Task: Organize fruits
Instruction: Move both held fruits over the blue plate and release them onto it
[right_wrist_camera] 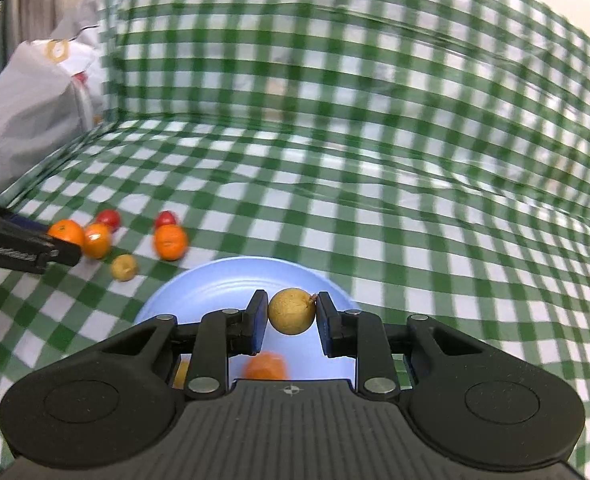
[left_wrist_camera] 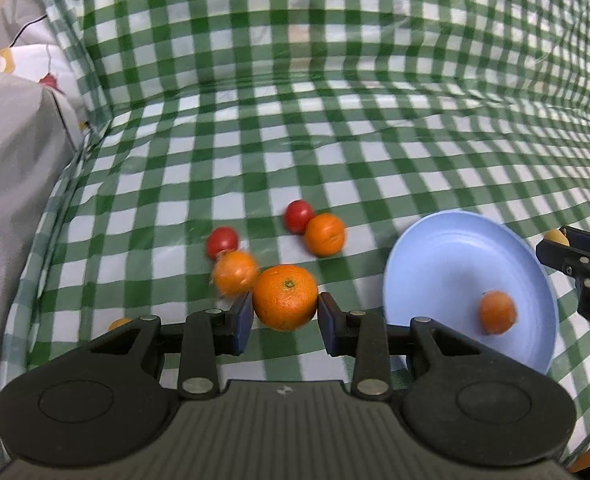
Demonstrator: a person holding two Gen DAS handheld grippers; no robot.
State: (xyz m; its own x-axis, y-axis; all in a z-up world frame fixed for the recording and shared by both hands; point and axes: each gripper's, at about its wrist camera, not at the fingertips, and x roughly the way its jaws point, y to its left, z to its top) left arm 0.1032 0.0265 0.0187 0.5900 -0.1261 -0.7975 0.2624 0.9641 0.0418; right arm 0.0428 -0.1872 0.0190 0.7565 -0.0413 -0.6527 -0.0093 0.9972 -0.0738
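- Jaws of the left gripper (left_wrist_camera: 285,312) pinch a large orange (left_wrist_camera: 286,297) from both sides, the blue pads flush against its widest part, in the left wrist view.
- Just behind it on the green checked cloth (left_wrist_camera: 335,140) lie two smaller oranges and two red fruits; the nearer small orange (left_wrist_camera: 235,273) touches the held one and looks blurred.
- To the right sits the blue plate (left_wrist_camera: 447,248), tilted toward the camera, with one small orange fruit (left_wrist_camera: 497,312) already in it.
- Beyond the plate's right rim the other tool shows, carrying something yellow.
- In the right wrist view, the right gripper (right_wrist_camera: 291,316) has its jaws clamped on a small round yellow fruit (right_wrist_camera: 291,311), stem end against the right-hand pad, above the plate (right_wrist_camera: 199,292).
- An orange fruit (right_wrist_camera: 266,365) lies blurred in the plate below, and a second yellow fruit (right_wrist_camera: 124,267) rests on the cloth to the left.
- To do this step well, I would lower the yellow fruit close to the plate's floor before letting go, so it does not roll or strike the orange fruit.
- The large orange should lift straight up first, clear of its neighbours, then wait until the plate is free.
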